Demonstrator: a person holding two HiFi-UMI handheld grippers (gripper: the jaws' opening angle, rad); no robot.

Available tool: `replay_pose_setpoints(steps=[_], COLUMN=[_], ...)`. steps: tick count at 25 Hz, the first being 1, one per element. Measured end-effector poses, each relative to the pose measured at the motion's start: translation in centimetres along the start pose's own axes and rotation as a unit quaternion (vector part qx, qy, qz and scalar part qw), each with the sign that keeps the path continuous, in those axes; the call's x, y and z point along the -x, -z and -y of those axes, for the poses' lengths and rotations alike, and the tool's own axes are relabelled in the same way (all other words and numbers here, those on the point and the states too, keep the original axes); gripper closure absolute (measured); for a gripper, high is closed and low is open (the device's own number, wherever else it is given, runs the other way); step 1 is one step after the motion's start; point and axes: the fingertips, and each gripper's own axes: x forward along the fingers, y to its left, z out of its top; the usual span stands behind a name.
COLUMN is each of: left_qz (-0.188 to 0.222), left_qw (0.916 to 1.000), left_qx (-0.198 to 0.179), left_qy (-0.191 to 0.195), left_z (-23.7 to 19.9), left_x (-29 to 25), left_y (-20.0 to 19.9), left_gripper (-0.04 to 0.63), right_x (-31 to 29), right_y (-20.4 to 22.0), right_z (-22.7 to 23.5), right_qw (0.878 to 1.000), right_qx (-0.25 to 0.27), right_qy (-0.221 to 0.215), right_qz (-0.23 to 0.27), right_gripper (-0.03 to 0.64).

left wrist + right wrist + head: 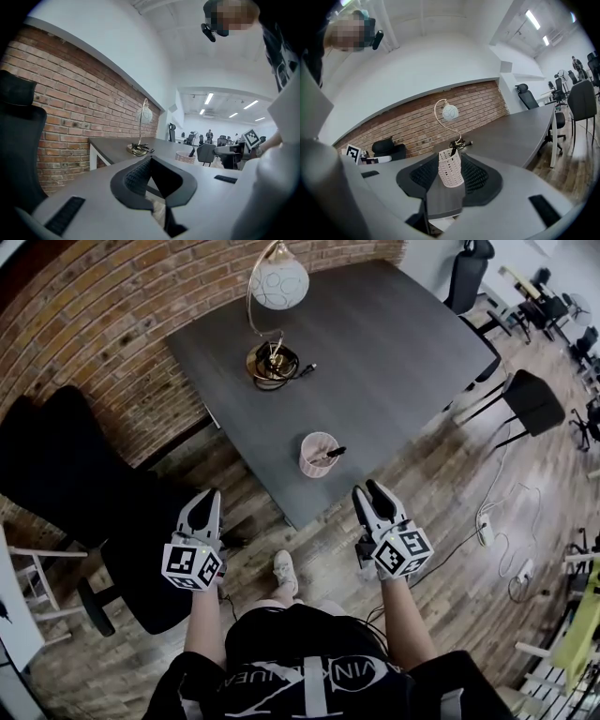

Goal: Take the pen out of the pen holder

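A pale pink lattice pen holder [317, 456] stands near the front corner of the dark grey table [375, 343]. One black pen [330, 455] leans out of it to the right. Both grippers hang off the table, short of its front edge. My right gripper [371, 495] is open and empty, just right of and below the holder. In the right gripper view the pen holder [451, 169] and pen [453, 150] show between the spread jaws of my right gripper [450, 180]. My left gripper [206, 502] is open and empty, further left. The left gripper view shows the holder [185, 157] far off.
A gold desk lamp [277, 296] with a white globe shade and a coiled cable stands at the table's back left. A brick wall runs behind. A black office chair [56, 465] sits at left, another chair [530, 399] at right, and a power strip [486, 531] with cables lies on the wood floor.
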Motion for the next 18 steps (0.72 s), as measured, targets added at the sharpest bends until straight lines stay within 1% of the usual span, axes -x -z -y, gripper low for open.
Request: replay_pose_setpoints(steps=[11,18], left_qz=[-0.006,-0.011], left_qw=[0.9999,0.9998], left_qx=[0.004,0.002], left_qy=[0.013,0.016], left_z=[-1.0,-0.9], left_x=[-3.5,-4.7], left_y=[0.4,0.4], left_gripper=[0.581,0.581], right_x=[-3.7,-5.3], right_y=[-0.2,-0.4], right_z=[0.9,1.2], right_qw=[1.000,1.000], right_qx=[-0.006,-0.007], right_qy=[-0.006,-0.023], right_qz=[-0.008,-0.014], right_gripper=[0.483,0.483])
